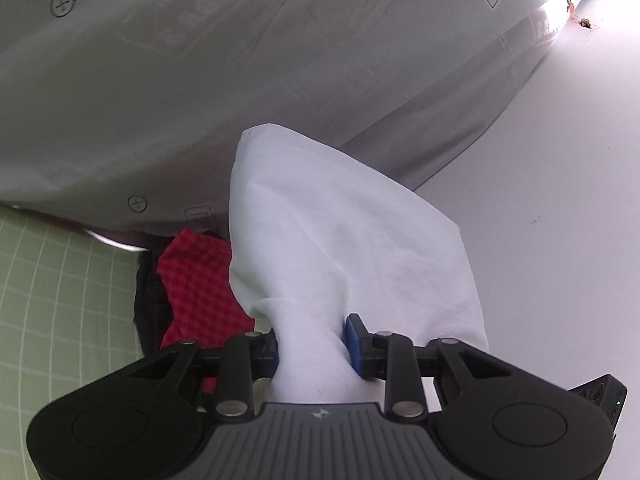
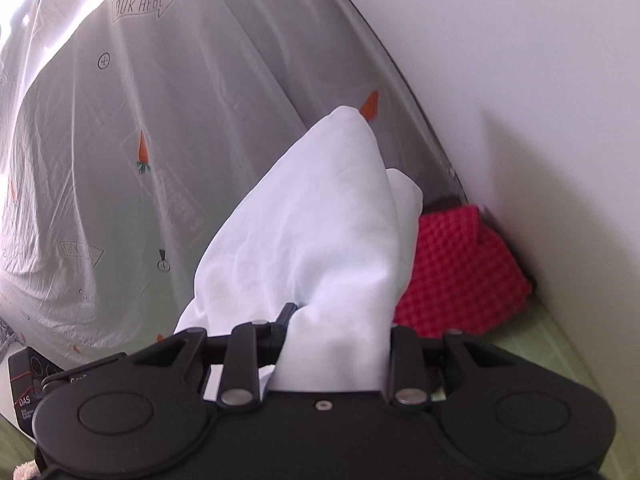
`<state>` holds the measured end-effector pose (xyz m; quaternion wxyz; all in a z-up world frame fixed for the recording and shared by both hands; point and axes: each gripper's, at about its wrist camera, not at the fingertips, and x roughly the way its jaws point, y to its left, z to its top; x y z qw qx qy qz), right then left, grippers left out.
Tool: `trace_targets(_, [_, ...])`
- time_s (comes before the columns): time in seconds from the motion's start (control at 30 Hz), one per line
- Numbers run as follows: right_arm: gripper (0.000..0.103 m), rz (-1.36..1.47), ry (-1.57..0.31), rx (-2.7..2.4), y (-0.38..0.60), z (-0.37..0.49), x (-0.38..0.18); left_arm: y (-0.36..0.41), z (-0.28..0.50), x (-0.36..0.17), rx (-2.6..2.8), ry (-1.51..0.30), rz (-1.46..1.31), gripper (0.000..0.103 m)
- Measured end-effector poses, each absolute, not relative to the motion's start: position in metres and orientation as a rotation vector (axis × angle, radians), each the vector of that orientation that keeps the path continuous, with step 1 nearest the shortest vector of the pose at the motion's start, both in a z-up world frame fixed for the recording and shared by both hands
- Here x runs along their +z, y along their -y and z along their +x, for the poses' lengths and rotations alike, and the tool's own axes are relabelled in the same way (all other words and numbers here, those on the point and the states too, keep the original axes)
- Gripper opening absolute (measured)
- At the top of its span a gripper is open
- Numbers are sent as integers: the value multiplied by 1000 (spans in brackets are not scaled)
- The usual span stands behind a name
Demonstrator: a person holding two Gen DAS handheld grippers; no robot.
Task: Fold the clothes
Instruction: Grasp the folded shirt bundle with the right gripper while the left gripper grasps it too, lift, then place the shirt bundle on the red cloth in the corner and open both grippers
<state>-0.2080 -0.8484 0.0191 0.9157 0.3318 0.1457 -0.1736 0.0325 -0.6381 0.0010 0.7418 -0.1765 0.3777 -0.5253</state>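
Nearest, left claw [image 1: 312,344]: clenched on a bunched white garment [image 1: 344,240] rising between its blue pads [image 1: 354,340]. Right claw [image 2: 336,332]: likewise gripping white cloth [image 2: 304,240], which drapes over its fingers. Beyond: red checked fabric [image 2: 460,272] on a green gridded surface [image 1: 60,280]. Farthest: grey printed curtain [image 2: 160,120], white wall [image 2: 520,80].
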Motion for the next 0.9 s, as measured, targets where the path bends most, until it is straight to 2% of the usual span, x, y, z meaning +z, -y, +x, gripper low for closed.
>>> trace_targets(0.07, [33,635,-288,-385,875,-186,18,672,50,-11,-1113,-804,-338,41])
trace_targets(0.1, [39,631,-296,-418,889,-171,11,687,57,-23,-1071,-809,-298,54])
trace_targets(0.17, [59,626,-329,-491,915,-141,-13,710,65,-45,-955,-830,-188,70])
trace_targets(0.2, [79,621,-354,-529,925,-126,-30,715,67,-58,-923,-839,-171,70])
trace_targets(0.33, [79,556,-578,-690,936,-83,-92,716,66,-95,-869,-897,-101,72])
trace_targets(0.4, [86,496,-577,-712,926,-82,-103,713,61,-108,-850,-916,-53,81])
trace_targets(0.5, [91,461,-597,-711,915,-86,-105,700,52,-110,-843,-910,-25,82])
trace_targets(0.63, [91,397,-644,-694,893,-98,-105,684,36,-95,-847,-880,16,85])
trace_targets(0.7, [91,412,-672,-682,882,-107,-103,676,23,-87,-837,-866,60,91])
trace_targets(0.9, [91,418,-682,-661,828,-150,-78,634,-27,-52,-855,-803,76,100])
